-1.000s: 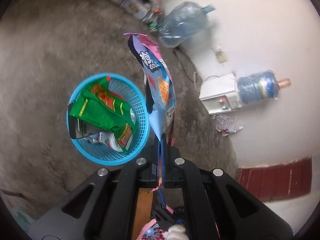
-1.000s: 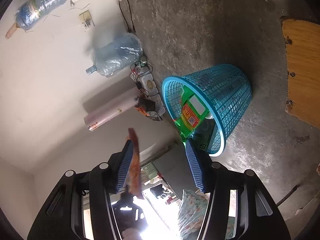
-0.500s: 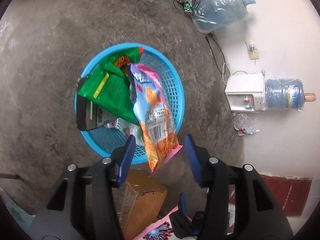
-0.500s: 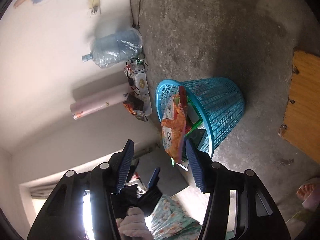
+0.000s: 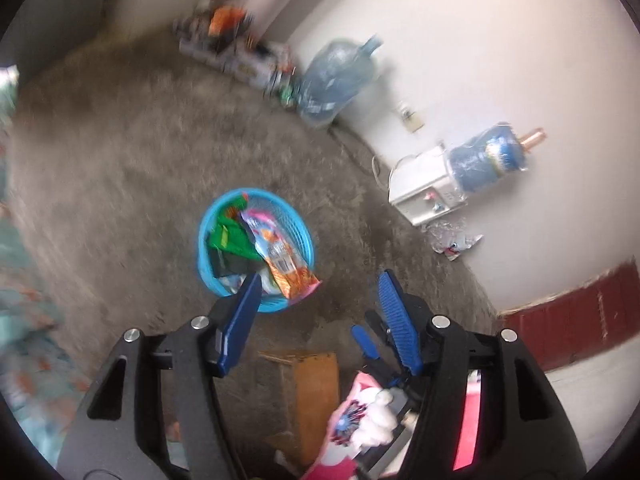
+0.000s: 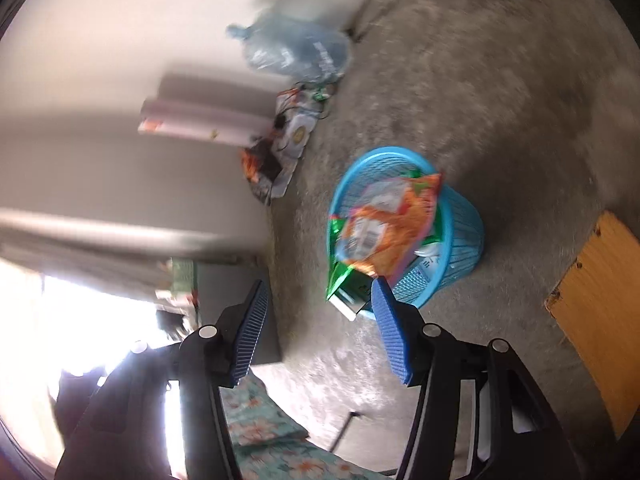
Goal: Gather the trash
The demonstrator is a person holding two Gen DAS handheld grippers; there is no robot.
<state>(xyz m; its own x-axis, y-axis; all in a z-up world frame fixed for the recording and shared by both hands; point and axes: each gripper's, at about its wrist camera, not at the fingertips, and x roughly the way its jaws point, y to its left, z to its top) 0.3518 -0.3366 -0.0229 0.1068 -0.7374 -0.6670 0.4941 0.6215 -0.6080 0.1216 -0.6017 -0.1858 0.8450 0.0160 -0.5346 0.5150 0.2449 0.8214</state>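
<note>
A blue mesh trash basket stands on the concrete floor. An orange and pink snack bag lies across its rim on top of a green wrapper. High above the basket, my left gripper has its jaws opening with nothing between them. The right gripper is open and holds nothing, above and to the left of the basket in its view. Part of the right gripper and a gloved hand show under the left one.
A wooden board lies on the floor near the basket. Water jugs and a white dispenser stand by the wall, with clear plastic litter beside it and clutter along the wall. Floral cloth lies lower left.
My left gripper opened and let the snack bag fall onto the basket. Both grippers then rose away, so the basket looks smaller, and the right view has rolled.
</note>
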